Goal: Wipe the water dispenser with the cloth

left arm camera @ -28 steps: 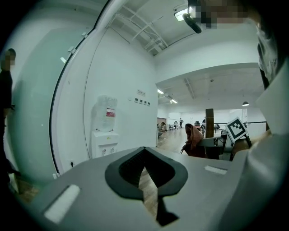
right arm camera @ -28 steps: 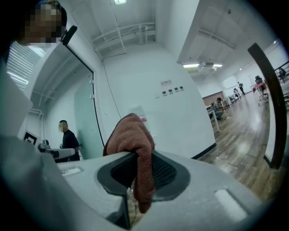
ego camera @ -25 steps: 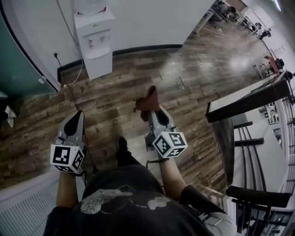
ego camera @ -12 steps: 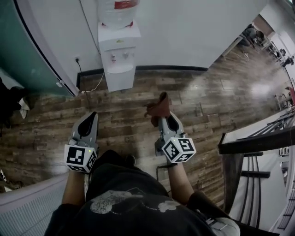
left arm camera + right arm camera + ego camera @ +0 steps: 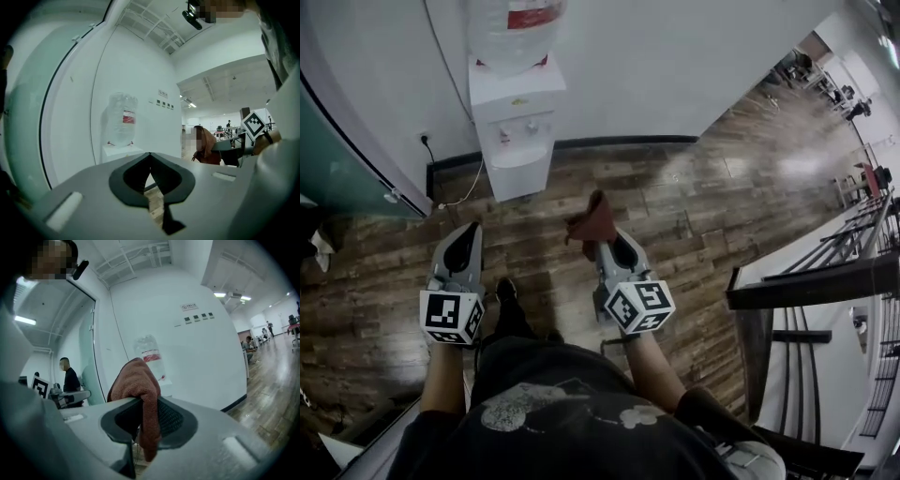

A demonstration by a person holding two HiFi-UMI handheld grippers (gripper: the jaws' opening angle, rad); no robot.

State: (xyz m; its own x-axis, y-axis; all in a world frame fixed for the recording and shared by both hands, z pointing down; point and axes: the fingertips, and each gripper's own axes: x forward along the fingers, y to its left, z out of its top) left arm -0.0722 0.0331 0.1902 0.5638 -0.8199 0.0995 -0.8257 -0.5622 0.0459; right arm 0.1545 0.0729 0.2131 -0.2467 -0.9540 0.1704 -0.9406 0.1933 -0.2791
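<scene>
Cloth: head view, clamped in right tool, well apart from water dispenser at the wall.
Left tool: left gripper view, jaws clenched together, empty.
Right tool: right gripper view, cloth pinched between jaws.

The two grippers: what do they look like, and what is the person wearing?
Both the left gripper and the right gripper are grey, tapered shells with black linings inside. Each carries a white cube printed with black square markers. The person wears a black top with a pale print.
</scene>
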